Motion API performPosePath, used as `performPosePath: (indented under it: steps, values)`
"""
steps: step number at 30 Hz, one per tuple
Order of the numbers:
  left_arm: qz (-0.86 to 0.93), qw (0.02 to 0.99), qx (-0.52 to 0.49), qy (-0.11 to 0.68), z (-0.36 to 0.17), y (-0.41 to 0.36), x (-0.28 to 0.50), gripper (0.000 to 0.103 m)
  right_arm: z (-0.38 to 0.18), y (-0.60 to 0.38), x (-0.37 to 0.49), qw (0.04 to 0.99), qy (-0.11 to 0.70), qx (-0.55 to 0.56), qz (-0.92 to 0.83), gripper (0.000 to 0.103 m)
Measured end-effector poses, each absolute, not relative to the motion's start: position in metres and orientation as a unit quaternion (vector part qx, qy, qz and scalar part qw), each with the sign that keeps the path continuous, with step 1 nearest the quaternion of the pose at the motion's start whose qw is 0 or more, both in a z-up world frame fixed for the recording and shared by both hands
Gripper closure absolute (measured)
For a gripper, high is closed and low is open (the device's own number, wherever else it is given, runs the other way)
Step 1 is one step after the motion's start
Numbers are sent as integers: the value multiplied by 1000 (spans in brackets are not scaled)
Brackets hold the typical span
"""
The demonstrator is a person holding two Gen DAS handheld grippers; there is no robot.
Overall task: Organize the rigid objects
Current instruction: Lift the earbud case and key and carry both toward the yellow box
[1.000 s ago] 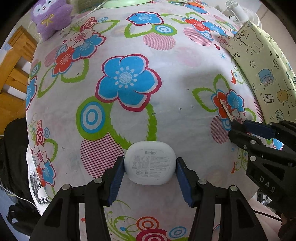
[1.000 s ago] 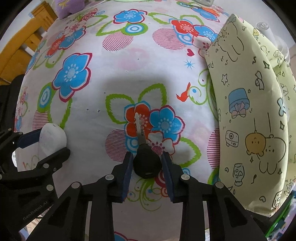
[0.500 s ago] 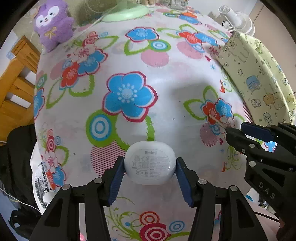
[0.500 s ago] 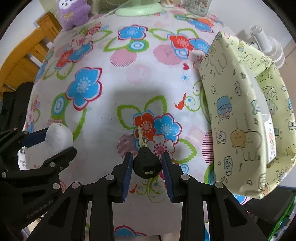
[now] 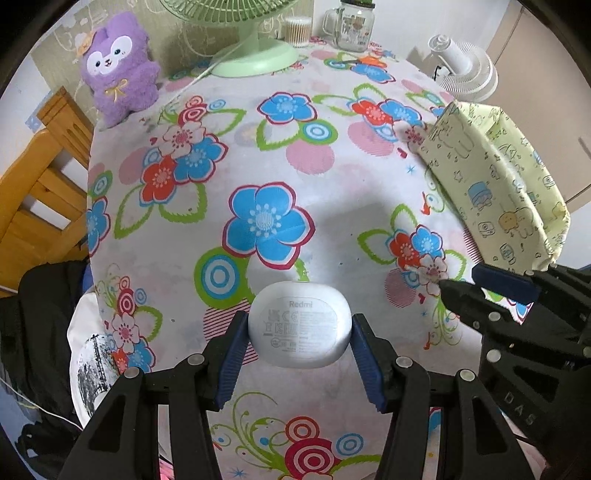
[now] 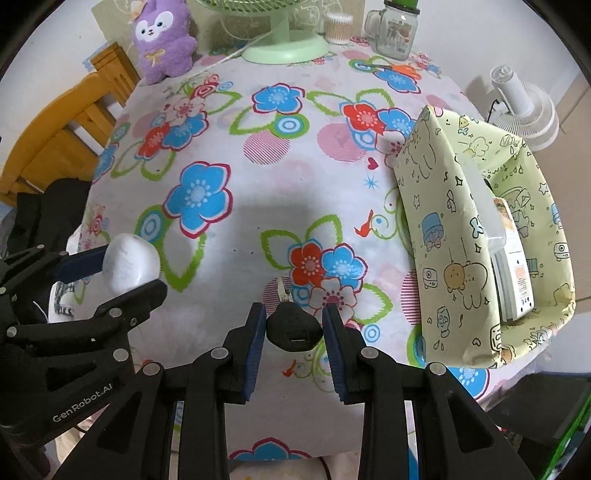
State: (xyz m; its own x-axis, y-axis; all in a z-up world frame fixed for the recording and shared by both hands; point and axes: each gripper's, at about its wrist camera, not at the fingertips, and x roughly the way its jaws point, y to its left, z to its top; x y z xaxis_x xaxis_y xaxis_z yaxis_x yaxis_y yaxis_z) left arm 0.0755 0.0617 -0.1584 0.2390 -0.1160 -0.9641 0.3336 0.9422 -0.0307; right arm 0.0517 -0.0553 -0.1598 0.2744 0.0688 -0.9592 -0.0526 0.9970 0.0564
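Note:
My left gripper (image 5: pixel 298 334) is shut on a white earbud case (image 5: pixel 299 324) with grey print on its face, held above the flowered tablecloth (image 5: pixel 258 155). The same case (image 6: pixel 131 263) shows at the left of the right wrist view, between the left gripper's blue pads. My right gripper (image 6: pixel 294 330) is shut on the black head of a key (image 6: pixel 293 328), whose metal blade (image 6: pixel 283 290) points away from me. In the left wrist view the right gripper (image 5: pixel 491 288) sits at the right edge; the key is hidden there.
A pale yellow cartoon-print fabric bin (image 6: pixel 461 229) with a white box (image 6: pixel 513 273) inside stands at the table's right side. At the back are a purple plush (image 6: pixel 162 40), a green fan base (image 6: pixel 286 46), a glass jar mug (image 6: pixel 395 29) and a cotton-swab tub (image 6: pixel 338 27). A wooden chair (image 5: pixel 40 184) is left.
Both grippers have risen with their loads, so the table looks smaller and the back objects have come into view. The key's blade has lifted off the cloth.

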Motion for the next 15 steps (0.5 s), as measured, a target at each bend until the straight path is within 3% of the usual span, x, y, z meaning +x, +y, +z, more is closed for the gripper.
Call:
performPosePath:
  steps: [2, 3, 15]
  values:
    - [-146, 783, 90, 598, -156, 62, 75, 46, -157, -54, 51, 800, 598, 7, 42, 91]
    - [-147, 784, 90, 596, -155, 62, 75, 46, -155, -53, 51, 800, 598, 6, 43, 94]
    - [-149, 782, 91, 598, -158, 60, 74, 46, -159, -62, 51, 794, 605, 30, 48, 93]
